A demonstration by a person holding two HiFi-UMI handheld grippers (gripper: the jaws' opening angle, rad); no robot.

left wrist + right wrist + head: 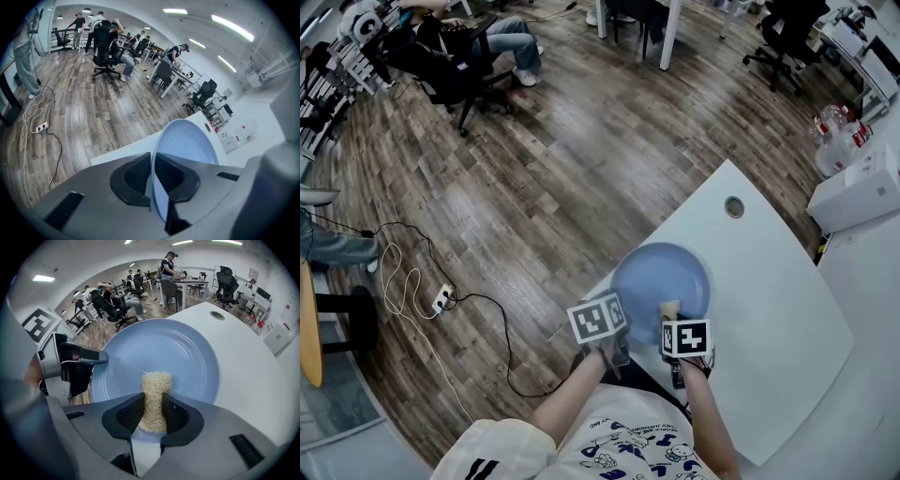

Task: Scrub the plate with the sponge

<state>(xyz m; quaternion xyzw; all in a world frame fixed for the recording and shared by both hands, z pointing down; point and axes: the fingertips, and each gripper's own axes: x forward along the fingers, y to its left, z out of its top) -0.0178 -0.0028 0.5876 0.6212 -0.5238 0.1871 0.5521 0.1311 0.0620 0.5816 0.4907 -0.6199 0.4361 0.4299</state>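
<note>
From the head view, I saw the plate (661,277) lying on the white tabletop (769,309), close to its near-left edge. It was round, pale blue and plain. The left gripper (622,317) met the plate's near-left rim. The right gripper (672,321) stood over the near part of the plate, with the sponge (670,307) poking out beyond it.

In the left gripper view, the two black pads were closed on the plate's rim (187,140), one on each face, so the plate ran edge-on between them. Its inner face looked smooth and glossy, with a shallow raised border. The tabletop (119,153) showed just left of it.

In the right gripper view, the jaws stood at a middling width, pressed on the sponge (154,390). It was a pale straw-coloured, coarse fibrous block, and its far end rested on the plate's flat centre (178,352). Faint concentric rings marked the step up to the plate's rim. The left gripper (96,361) held the rim at the left, and the tabletop (253,376) spread to the right.
</note>
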